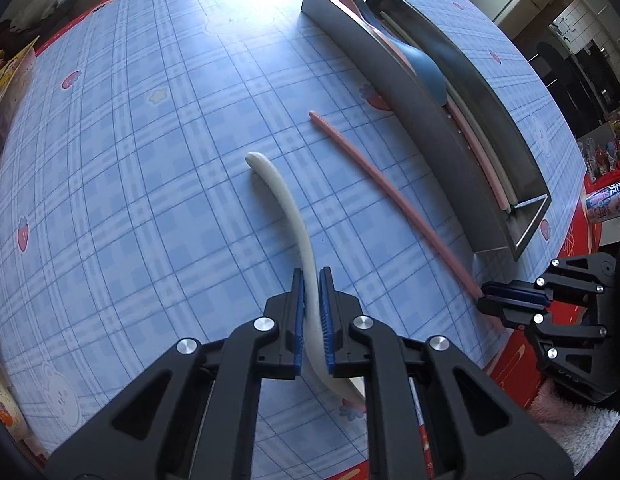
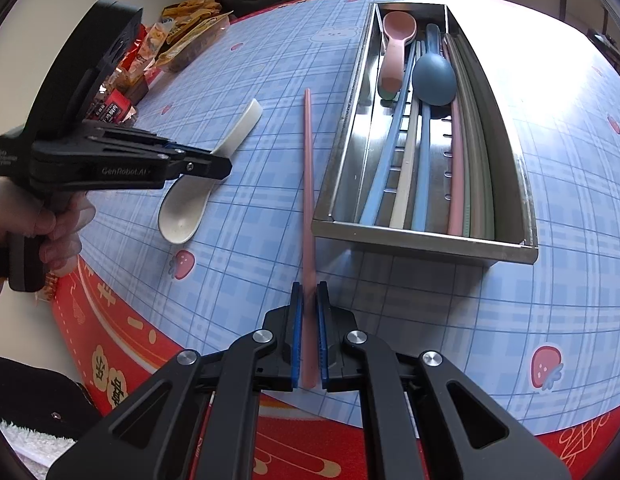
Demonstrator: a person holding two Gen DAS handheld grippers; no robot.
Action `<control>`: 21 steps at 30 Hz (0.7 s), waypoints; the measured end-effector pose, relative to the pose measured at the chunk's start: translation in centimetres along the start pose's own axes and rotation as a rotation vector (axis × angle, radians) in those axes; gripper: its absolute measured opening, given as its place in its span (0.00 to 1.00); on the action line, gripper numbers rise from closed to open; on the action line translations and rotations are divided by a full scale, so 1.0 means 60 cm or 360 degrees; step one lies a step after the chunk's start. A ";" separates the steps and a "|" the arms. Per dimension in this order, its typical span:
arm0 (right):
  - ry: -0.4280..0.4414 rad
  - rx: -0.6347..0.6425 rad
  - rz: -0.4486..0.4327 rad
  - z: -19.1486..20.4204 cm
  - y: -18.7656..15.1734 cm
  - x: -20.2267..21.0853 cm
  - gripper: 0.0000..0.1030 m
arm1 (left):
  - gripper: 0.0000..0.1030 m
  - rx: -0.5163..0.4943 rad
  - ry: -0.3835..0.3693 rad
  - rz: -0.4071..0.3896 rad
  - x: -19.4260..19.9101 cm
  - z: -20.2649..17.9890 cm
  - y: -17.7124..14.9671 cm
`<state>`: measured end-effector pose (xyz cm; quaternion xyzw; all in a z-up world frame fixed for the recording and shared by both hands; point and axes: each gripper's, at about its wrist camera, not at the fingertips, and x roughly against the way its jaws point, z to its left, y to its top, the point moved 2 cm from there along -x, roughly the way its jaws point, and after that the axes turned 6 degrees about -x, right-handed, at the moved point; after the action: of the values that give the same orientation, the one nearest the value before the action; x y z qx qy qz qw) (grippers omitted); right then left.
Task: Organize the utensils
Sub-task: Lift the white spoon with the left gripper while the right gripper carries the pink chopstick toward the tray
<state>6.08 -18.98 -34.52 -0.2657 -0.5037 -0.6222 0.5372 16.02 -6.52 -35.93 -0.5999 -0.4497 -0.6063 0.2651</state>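
The left gripper (image 1: 311, 276) straddles the handle of a white spoon (image 1: 286, 204); its ridged blue pads (image 1: 297, 320) sit close on either side of the smooth, matte handle, but whether they press it or only flank it cannot be told. The spoon lies on the cloth (image 1: 130, 160) — a glossy blue plaid sheet printed with strawberries and bears — with its handle tip pointing away ahead of the gripper and its oval bowl back under the jaws, toward the table's edge. From the right wrist the bowl shows hollow side up.

The right gripper (image 2: 309, 292) is set around the near end of a pink chopstick (image 2: 308, 184), a thin straight rod lying flat on the cloth. There is a narrow gap between rod and pads on both sides, so a firm grip cannot be confirmed. The chopstick runs straight ahead from the jaws, alongside the left wall of the tray (image 2: 337, 152).

The tray is a long rectangular box of brushed steel with slots in its floor, just ahead and right of the right gripper. In it lie a pink spoon (image 2: 395, 46), a dark blue spoon (image 2: 433, 78) with its bowl turned down, and several chopsticks (image 2: 421, 168) — blue, cream, pink, grey-green — laid lengthwise side by side.
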 end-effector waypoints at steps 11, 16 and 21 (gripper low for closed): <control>-0.0162 0.0184 0.0050 0.030 0.004 -0.008 0.06 | 0.12 0.0253 -0.0062 -0.0160 0.029 0.004 -0.091; -0.0267 0.0296 0.0088 0.045 0.006 -0.011 0.06 | 0.12 0.0238 -0.0043 -0.0166 0.033 -0.009 -0.109; -0.0297 0.0324 0.0131 0.048 0.008 -0.012 0.07 | 0.12 0.0309 -0.0093 -0.0194 0.033 -0.017 -0.121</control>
<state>6.14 -16.02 -33.98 -0.2869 -0.6006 -0.5180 0.5373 8.97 -3.67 -35.52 -0.5602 -0.5496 -0.5572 0.2714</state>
